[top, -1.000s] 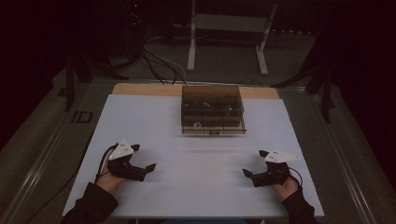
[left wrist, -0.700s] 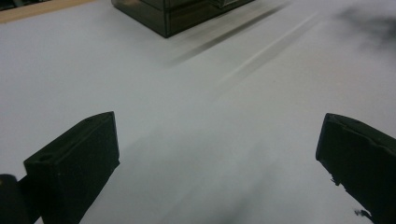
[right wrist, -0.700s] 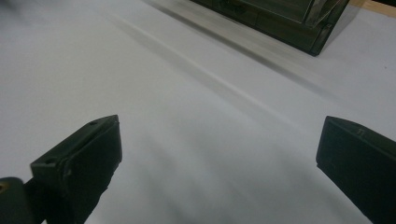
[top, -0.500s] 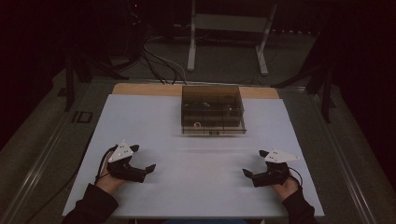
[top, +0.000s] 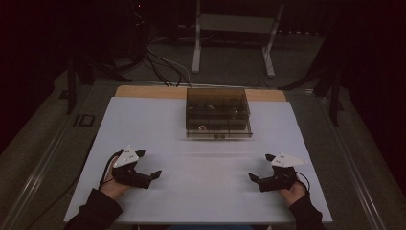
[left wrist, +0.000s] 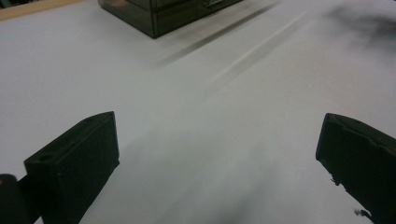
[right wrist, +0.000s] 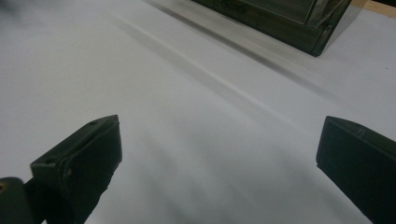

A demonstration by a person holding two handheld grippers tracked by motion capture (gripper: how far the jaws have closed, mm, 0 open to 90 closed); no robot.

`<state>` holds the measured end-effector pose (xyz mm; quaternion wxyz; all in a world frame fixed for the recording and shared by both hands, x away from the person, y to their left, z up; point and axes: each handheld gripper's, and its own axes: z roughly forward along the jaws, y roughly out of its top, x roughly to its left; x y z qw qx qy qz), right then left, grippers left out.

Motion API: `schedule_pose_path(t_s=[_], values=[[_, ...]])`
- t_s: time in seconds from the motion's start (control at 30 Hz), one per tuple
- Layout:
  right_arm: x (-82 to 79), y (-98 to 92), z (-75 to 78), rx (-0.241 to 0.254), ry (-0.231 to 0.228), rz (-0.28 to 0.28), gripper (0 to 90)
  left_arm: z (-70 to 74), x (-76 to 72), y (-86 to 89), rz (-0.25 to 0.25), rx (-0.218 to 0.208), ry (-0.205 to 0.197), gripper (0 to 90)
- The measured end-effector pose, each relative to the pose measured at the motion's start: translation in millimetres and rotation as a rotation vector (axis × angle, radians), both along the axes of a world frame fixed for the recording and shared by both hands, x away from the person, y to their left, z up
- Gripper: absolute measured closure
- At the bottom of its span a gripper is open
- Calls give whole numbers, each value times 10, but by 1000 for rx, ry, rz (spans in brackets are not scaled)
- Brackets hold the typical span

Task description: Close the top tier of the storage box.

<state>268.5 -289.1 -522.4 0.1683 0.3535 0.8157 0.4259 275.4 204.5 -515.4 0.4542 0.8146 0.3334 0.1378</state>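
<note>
While both hands rest low at the near edge of the white desk, the left gripper sits at near-left w/ fingers spread wide, nothing btwn them. Right gripper at near-right, same: fingers released, wide apart, bare desk surface btwn. Each points inward toward desk centre. Grey three-cornered plates on top of both. A smoky see-through box w/ compartments stands at the far-centre of the desk, well apart from both grippers; small items inside, too dim to tell what. Box corner also seen at top of both gripper views. Beyond the desk: cables on the floor, a metal stand.
</note>
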Motion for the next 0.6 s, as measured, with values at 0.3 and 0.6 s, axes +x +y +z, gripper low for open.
schedule_pose_path(t_s=[0.3,0.6], values=[[5,9,5,-1,-4,1,4,15,0,21,-5,-33,-9,10],[-10,28,56,9,-9,-6,5,13,3,-4,-12,-20,11,10]])
